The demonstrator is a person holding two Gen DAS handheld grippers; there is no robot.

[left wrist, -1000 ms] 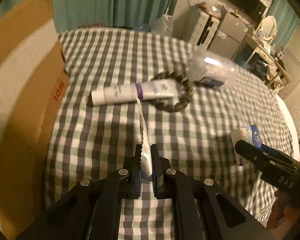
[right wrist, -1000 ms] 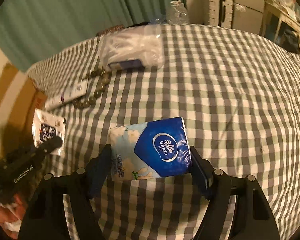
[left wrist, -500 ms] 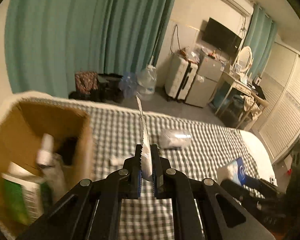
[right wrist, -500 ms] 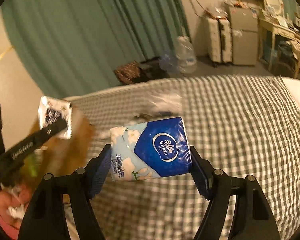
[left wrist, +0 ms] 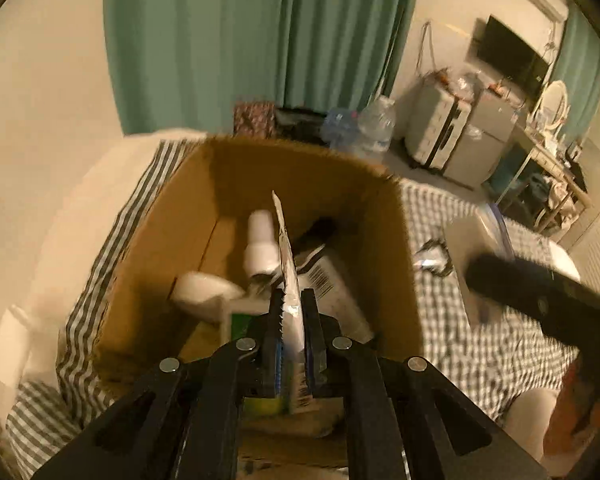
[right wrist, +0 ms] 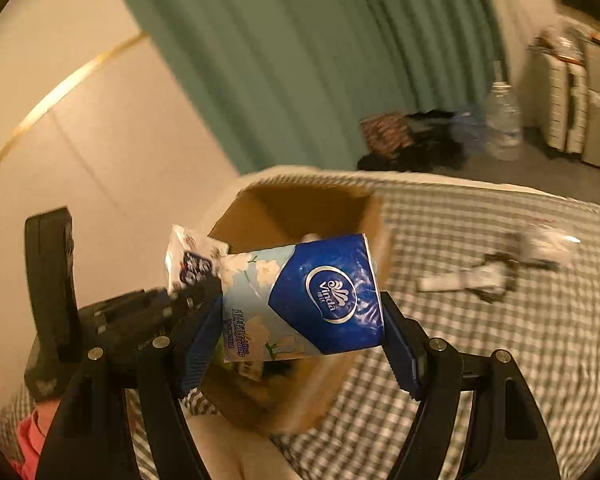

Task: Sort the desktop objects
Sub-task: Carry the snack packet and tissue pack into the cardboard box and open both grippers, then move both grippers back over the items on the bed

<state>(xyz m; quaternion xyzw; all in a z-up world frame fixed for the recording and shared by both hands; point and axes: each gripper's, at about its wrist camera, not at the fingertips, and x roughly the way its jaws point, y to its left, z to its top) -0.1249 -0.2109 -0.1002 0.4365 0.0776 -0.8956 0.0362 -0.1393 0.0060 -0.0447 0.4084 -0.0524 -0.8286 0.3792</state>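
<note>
Left wrist view: sachet (left wrist: 290, 280) edge-on hides cardboard box (left wrist: 172, 240) contents.

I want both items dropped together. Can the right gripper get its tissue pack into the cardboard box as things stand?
Probably yes. The right gripper, shut on the tissue pack, is near the open-topped cardboard box, but the left gripper with its sachet crowds that opening.

The cardboard box (left wrist: 172, 236) is matt brown with a rough torn rim. The tissue pack (right wrist: 300, 296) wears glossy, crinkled plastic film. The sachet (left wrist: 288, 264) looks like shiny foil. Checked cloth (right wrist: 480, 340) is soft and matt. Both tools are matt black plastic with metal screws.
</note>
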